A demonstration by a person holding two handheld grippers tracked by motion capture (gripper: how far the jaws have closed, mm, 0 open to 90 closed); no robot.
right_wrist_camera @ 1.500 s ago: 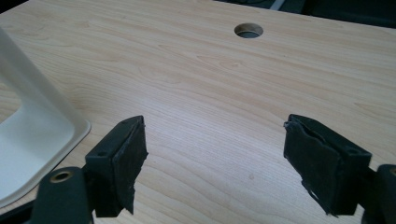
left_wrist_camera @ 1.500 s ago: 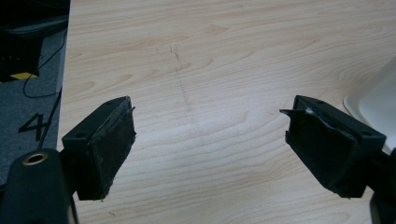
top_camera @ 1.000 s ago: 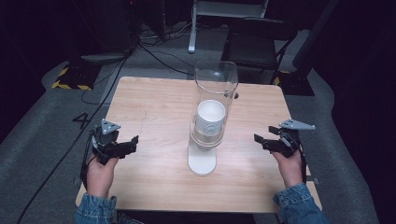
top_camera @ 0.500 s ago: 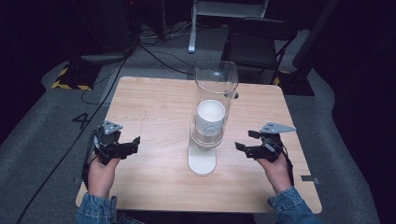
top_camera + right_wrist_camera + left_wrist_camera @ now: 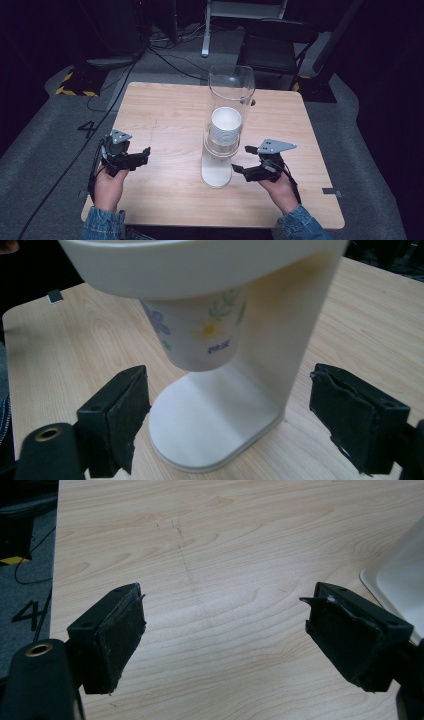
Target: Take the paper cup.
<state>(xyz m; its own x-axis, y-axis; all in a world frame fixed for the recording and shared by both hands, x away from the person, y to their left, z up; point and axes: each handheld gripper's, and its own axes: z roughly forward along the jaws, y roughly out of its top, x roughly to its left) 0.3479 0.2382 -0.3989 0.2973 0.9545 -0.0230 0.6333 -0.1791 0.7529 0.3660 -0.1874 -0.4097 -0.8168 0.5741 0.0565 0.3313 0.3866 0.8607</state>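
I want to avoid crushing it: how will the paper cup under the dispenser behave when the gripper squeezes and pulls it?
The paper cup looks thin-walled, so it probably dents under a hard squeeze. It seems light, likely sliding out with a modest pull. The dispenser is tall on a small base and may tip; the right gripper, jaws just opening, holds nothing.

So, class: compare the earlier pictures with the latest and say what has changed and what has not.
The right gripper slid left toward the white cup dispenser stand, its jaws opening, nothing between them. The left gripper, the clear tube and the flowered paper cup stayed put.

Cup dispenser [image 5: 235, 390] top beyond the right gripper view's edge
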